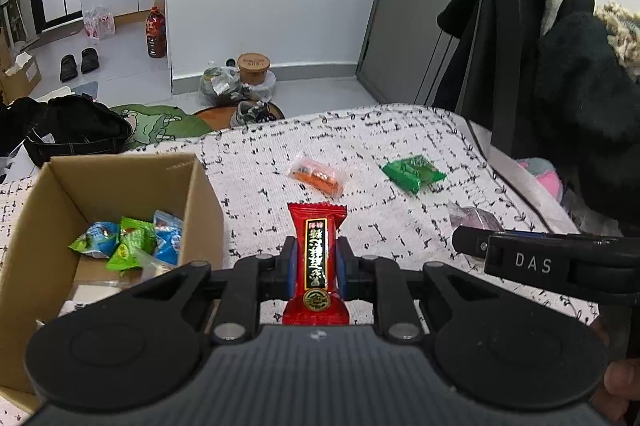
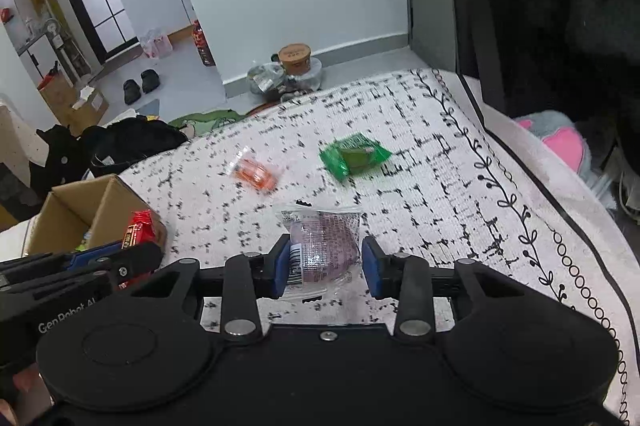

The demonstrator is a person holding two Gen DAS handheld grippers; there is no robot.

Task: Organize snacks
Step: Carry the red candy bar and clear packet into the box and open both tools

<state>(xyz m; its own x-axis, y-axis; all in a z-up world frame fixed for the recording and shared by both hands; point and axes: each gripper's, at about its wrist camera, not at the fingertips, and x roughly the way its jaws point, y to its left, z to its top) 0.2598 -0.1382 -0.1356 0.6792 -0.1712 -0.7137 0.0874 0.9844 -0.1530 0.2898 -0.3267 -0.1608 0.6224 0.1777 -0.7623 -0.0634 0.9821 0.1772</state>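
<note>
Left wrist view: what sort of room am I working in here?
Probably a lived-in bedroom or studio flat: a patterned bedspread as work surface, coats hanging alongside, slippers on the floor.

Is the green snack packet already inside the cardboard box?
No, the green snack packet lies out on the patterned white cloth, well apart from the cardboard box.

Even, cool indoor light; soft shadows. Fisheye bends edges hard. Orange snack [image 2: 256, 174] motion-blurred in right view; left view sharper.
</note>
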